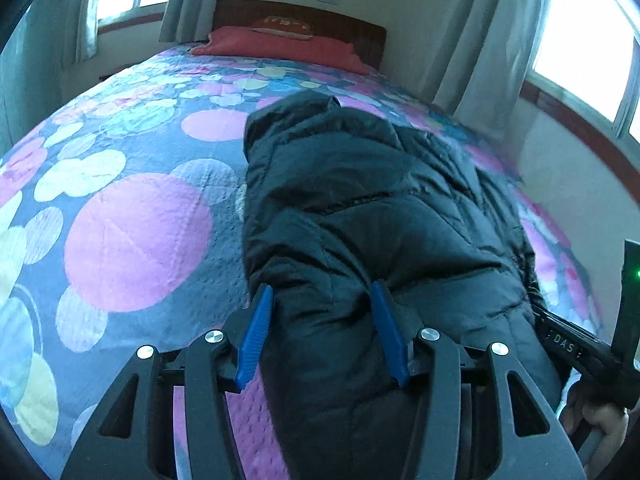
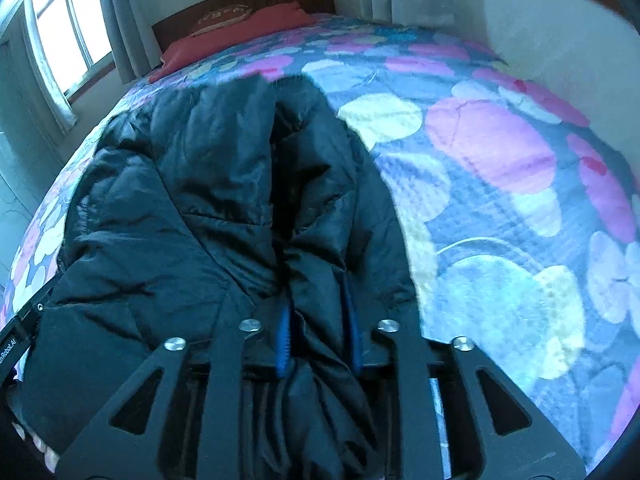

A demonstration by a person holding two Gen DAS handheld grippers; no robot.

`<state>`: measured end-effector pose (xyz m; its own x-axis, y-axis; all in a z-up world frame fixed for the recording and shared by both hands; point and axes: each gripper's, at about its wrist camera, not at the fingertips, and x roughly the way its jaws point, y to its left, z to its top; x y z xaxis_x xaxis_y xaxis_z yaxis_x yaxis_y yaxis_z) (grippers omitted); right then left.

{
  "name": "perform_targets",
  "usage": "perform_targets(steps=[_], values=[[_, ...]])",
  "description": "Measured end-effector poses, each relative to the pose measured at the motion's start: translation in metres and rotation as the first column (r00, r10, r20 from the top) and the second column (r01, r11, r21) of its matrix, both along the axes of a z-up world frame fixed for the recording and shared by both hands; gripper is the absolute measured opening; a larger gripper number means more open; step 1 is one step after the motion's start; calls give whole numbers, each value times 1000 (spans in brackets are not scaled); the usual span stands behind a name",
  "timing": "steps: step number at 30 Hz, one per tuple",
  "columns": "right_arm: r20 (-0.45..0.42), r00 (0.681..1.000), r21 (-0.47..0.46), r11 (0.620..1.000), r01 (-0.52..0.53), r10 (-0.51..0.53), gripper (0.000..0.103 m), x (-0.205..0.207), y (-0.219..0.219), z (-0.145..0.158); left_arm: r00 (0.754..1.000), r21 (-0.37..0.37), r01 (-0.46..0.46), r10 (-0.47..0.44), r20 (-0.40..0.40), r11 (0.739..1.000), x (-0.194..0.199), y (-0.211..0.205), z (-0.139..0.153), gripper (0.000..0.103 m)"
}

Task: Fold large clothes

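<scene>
Right now a black puffer jacket (image 1: 360, 208) lies on the bed (image 1: 132, 240), lengthwise toward the headboard (image 1: 300, 16), over a quilt with pink, white and blue circles. Jacket looks doubled up into a long bundle; its far end stops well short of the red pillow (image 1: 276, 46) by the headboard. Near end sits at the foot edge of the bed, where both tools are.

Left gripper (image 1: 324, 332): blue fingers (image 1: 256, 336) partway apart, a thick fold of jacket bulging between them and touching both pads, so it is grasping the jacket's near left corner. Quilt shows just left of that fold.

Right gripper (image 2: 320, 332): jaws narrow, bunched jacket fabric running between the blue pads (image 2: 283, 338); whether they press on it or have let go, cannot tell, picture is blurred there. This one is at the jacket's near right side, bare quilt just beyond it.

A hand (image 1: 600, 420) shows at the lower right of the left view, holding the other tool's handle. Curtains and windows flank the headboard.
</scene>
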<state>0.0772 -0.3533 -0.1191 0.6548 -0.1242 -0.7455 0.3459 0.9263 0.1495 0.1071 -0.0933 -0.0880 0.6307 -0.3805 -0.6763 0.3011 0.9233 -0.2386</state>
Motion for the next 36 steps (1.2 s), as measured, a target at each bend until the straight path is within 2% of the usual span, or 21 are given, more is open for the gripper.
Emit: perform_targets(steps=[2,6,12,15,18,21,25,31,36], values=[[31,999,-45,999,19,-18,34,-7,3,20,1000,-28,-21,21,-1,999,-1,12,9,51],[98,995,-74,997,3,5,34,-4,9,57,998,-92,-63,64,1,994,6,26,30,51],[143,986,-107,991,-74,89,34,45,24,84,995,-130,-99,95,-33,987,33,8,48,51],[101,990,-104,991,-89,99,34,71,23,73,995,-70,-100,98,-30,993,43,-9,43,51],[32,995,-93,991,-92,95,34,85,20,47,991,-9,-99,97,-92,995,57,-21,21,51],[-4,995,-73,993,-97,96,36,89,15,16,989,7,-114,114,-98,993,62,-23,7,54],[-1,996,-60,995,-86,86,40,94,15,-6,991,78,-100,106,-87,992,66,-35,-2,55],[18,997,-40,996,-81,81,41,97,14,-26,992,106,-108,114,-56,988,69,-39,-18,55],[29,997,-70,995,-67,69,41,96,19,-34,991,127,-124,129,-31,984,70,-42,-27,55]])
